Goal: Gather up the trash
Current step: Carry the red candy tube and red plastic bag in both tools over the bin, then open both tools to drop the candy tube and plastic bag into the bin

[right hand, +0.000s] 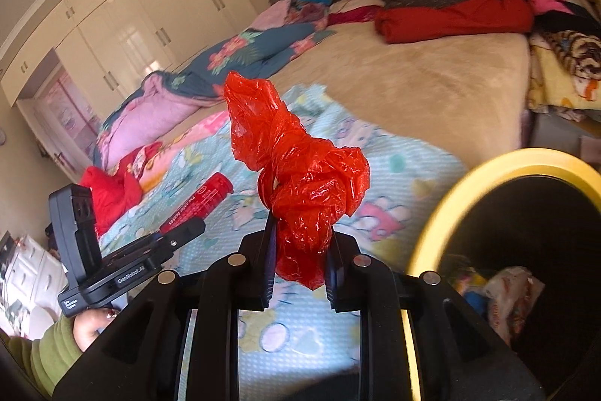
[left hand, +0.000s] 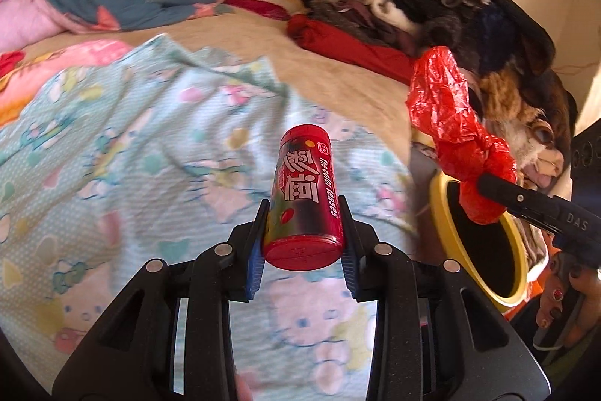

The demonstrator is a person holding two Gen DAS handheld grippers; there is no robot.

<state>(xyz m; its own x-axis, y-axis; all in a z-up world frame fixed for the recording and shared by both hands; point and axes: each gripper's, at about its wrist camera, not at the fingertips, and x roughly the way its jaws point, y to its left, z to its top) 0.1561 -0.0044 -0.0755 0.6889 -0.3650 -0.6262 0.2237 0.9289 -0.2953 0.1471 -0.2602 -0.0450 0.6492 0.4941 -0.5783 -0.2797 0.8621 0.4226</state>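
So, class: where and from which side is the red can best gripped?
Grip the can across its round body near the flat end cap, from behind that end, as the left gripper does. The parallel sides seat flat against the pads; the long axis runs along the fingers.

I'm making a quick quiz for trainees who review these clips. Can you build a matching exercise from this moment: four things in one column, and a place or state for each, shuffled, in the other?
Things:
1. red candy tube
2. red plastic bag
3. yellow-rimmed bin
4. red folded garment

Places or states:
A. lying on the far side of the bed, beside a clothes pile
B. crumpled, gripped in the right claw
C. open, with wrappers already inside
D. gripped in the left claw, lifted over the cartoon blanket

Pairs: 1-D, 2-B, 3-C, 4-A
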